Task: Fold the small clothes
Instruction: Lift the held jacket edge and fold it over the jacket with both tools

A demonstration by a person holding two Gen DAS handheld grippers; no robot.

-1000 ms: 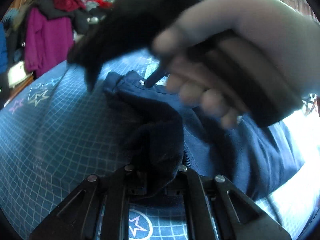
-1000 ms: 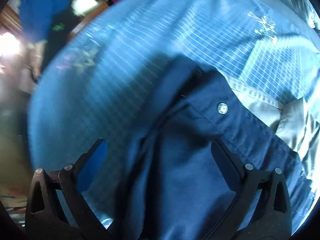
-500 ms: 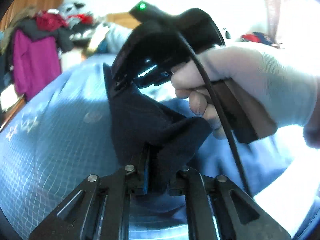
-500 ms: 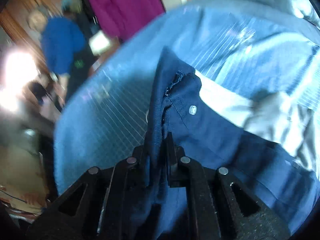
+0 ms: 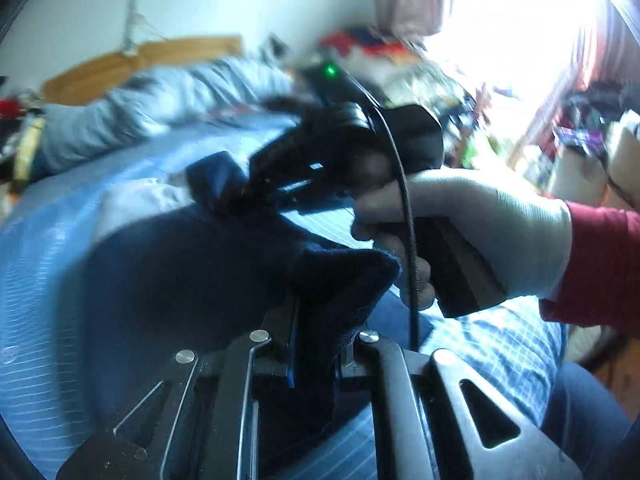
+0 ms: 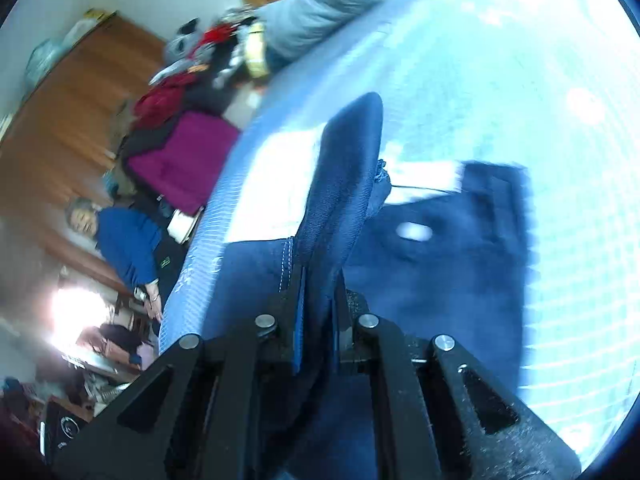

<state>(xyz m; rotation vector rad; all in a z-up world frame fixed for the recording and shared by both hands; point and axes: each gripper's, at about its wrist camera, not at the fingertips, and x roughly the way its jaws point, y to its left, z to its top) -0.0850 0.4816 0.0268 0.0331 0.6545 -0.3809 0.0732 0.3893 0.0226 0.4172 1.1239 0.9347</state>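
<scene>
The left claw (image 5: 314, 344) is closed on a bunched corner of one pair of dark blue shorts (image 5: 172, 276), the cloth pinched between its two fingers and bulging up just above the tips. Ahead of it and a little to the right, the right claw (image 5: 244, 194) bites another corner of the same shorts; a gloved hand (image 5: 472, 232) with a red sleeve (image 5: 596, 264) grips its handle, and a black cable (image 5: 406, 216) runs down in front of the handle. A green light (image 5: 330, 69) glows on top of that tool.

From the right wrist view, the right claw (image 6: 320, 300) is likewise clamped shut, with a ridge of the dark blue cloth (image 6: 344, 184) standing up between its fingers and reaching away from the tips. To the right of the fingers the rest of the garment spreads out, blurred; a pale oval spot on it cannot be made out. Whether the shorts touch the bed or hang above it cannot be told.

Under and beyond both claws lies one bed with a light blue checked sheet (image 6: 500, 60). Far ahead of the right claw a grey quilt (image 6: 320, 12) is heaped at the head of the bed. To the left of that claw, well apart from it, a pile of clothes with a magenta piece (image 6: 180, 160) sits against a wooden wardrobe (image 6: 68, 112), and one person in a blue top (image 6: 128, 244) stands beside the bed. No box or basket holding anything can be made out clearly.
</scene>
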